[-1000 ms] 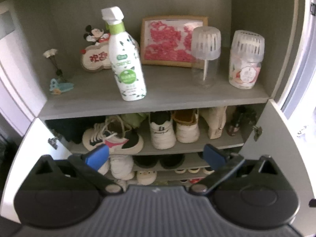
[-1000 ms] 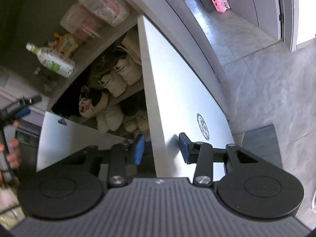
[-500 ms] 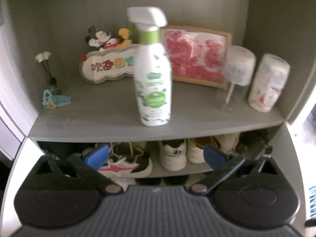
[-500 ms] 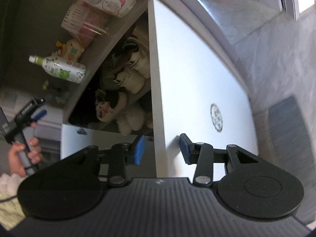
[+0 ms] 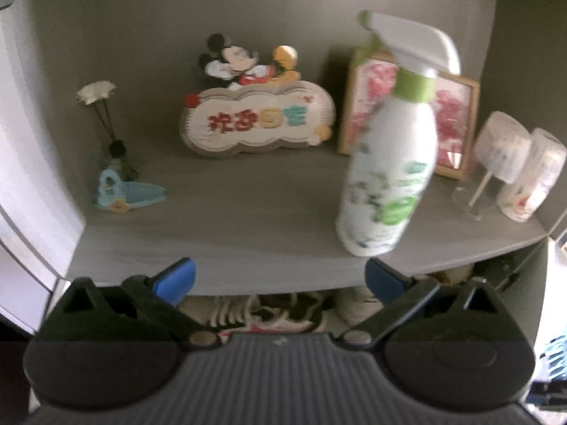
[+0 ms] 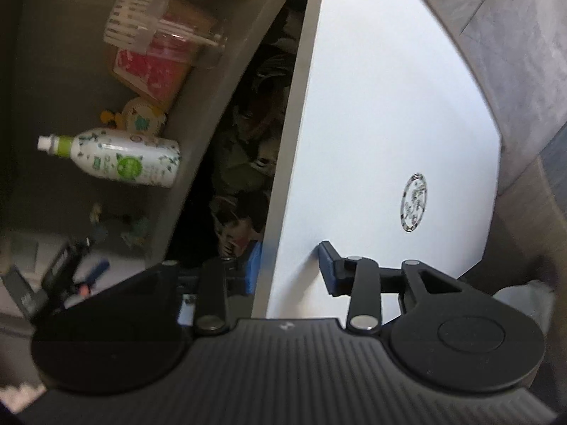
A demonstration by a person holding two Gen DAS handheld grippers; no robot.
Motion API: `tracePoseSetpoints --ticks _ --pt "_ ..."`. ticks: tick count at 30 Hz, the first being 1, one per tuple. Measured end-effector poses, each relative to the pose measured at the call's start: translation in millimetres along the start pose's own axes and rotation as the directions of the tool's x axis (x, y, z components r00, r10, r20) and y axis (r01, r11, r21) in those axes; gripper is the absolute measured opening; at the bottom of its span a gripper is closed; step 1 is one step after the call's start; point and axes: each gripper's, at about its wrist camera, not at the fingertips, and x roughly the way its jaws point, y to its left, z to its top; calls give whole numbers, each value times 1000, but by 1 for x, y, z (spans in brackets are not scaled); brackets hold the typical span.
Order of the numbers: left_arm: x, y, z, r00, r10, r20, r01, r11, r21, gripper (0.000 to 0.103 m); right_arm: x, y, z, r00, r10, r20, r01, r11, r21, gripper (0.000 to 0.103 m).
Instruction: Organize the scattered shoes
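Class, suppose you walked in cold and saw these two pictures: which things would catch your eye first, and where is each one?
First, the white spray bottle with a green collar, standing near the front right of the grey shelf. Behind it at the back wall leans a cream cloud-shaped cartoon-mouse plaque. In the right wrist view, the right gripper straddles the edge of the open white cabinet door, jaws opening, with shoes dim in the compartment below the shelf.

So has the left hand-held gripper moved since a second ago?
Yes. The left hand-held gripper has shifted left and closer: the spray bottle on the shelf now sits toward the right.
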Motion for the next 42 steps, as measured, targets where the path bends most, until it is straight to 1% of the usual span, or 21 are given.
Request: tracePoseSetpoints --ticks 1,6,9,10,13,16,18,22,25,26,29,31,33,34,35,37,39,40,41,42 --pt "0 8 2 1000 10 2 -10 1000 -2 103 4 1 1 1000 5 4 -5 1000 6 45" --pt "-4 40 6 998 62 21 -62 998 -18 103 46 14 7 996 57 65 -61 996 67 51" --pt "-6 59 6 995 95 24 -94 995 -41 103 60 27 11 993 41 107 -43 999 18 55" --pt "-7 66 6 994 104 24 -102 994 -49 103 64 28 11 991 46 124 -49 998 26 56" --pt "-9 80 6 993 119 17 -117 990 -73 103 77 28 13 983 67 172 -78 995 59 60" --pt "-7 87 4 993 118 2 -117 989 -87 103 88 28 20 979 84 187 -102 991 88 63" --pt "-6 87 2 994 107 -1 -107 991 -80 103 99 32 29 977 90 192 -110 989 96 64" --pt "-11 77 0 995 101 25 -100 995 -28 103 110 37 41 976 89 200 -114 987 117 65" --pt "-13 68 -4 995 100 24 -100 995 -11 103 121 34 49 972 114 207 -147 977 152 69" --pt "-13 66 -6 995 101 19 -101 995 -13 103 124 31 51 970 131 205 -165 973 159 72" --pt "-7 58 -11 994 105 -18 -106 994 -34 103 127 20 52 966 178 187 -209 964 163 74" --pt "-4 51 -11 994 106 -41 -108 992 -64 103 127 13 56 964 210 165 -237 957 166 73" --pt "-4 41 -13 992 117 -38 -120 989 -83 103 128 9 59 962 232 144 -253 954 160 72" --pt "-4 32 -14 991 128 -33 -131 988 -88 103 127 9 61 962 237 134 -255 956 147 71" --pt "-5 23 -16 990 138 -29 -140 986 -88 103 125 10 63 964 242 112 -254 961 107 69" --pt "-7 5 -20 986 165 -27 -167 981 -99 103 120 16 71 971 234 45 -235 972 10 69" --pt "-9 -17 -27 982 187 -41 -191 973 -133 103 115 21 82 977 211 -22 -212 974 -82 67" --pt "-10 -24 -29 980 193 -46 -197 969 -146 103 111 25 90 979 193 -64 -201 969 -145 67" --pt "-12 -32 -31 978 202 -53 -208 964 -165 103 107 30 102 977 167 -130 -195 947 -254 64" --pt "-14 -47 -36 973 221 -70 -230 952 -200 103 101 32 105 977 132 -168 -182 926 -330 60"
